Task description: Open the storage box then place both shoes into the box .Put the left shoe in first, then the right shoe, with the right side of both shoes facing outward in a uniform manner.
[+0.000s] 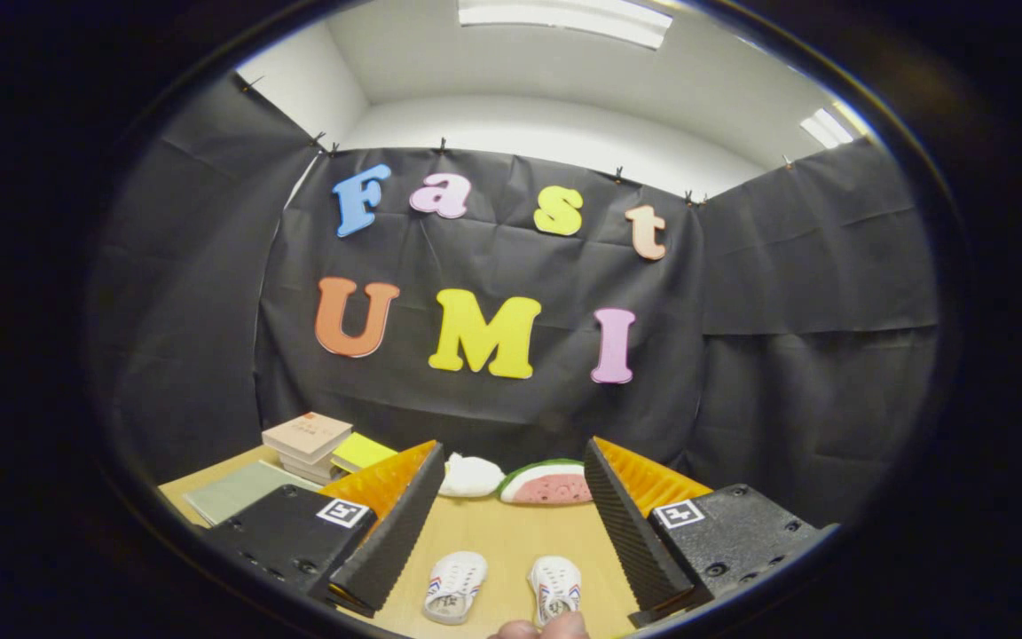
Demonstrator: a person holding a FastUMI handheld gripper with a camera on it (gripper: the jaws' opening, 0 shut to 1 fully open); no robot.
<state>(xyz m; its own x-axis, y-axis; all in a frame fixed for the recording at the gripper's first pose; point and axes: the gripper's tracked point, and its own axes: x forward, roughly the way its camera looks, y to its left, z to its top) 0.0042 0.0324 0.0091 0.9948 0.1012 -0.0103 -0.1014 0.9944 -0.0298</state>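
I'm holding the tongs [511, 532] released and empty above the tabletop [493, 541], both shoes [455, 585] [555, 587] lying side by side between the fingers, storage box unseen, so I'm judging the opening step comes next: finding its lid.

I'm sitting in a staged recording booth, not a real home: black cloth walls [511, 373] clipped up, ceiling lights [564, 19] glowing, wooden table [493, 541] w/ books [307, 439] far left.
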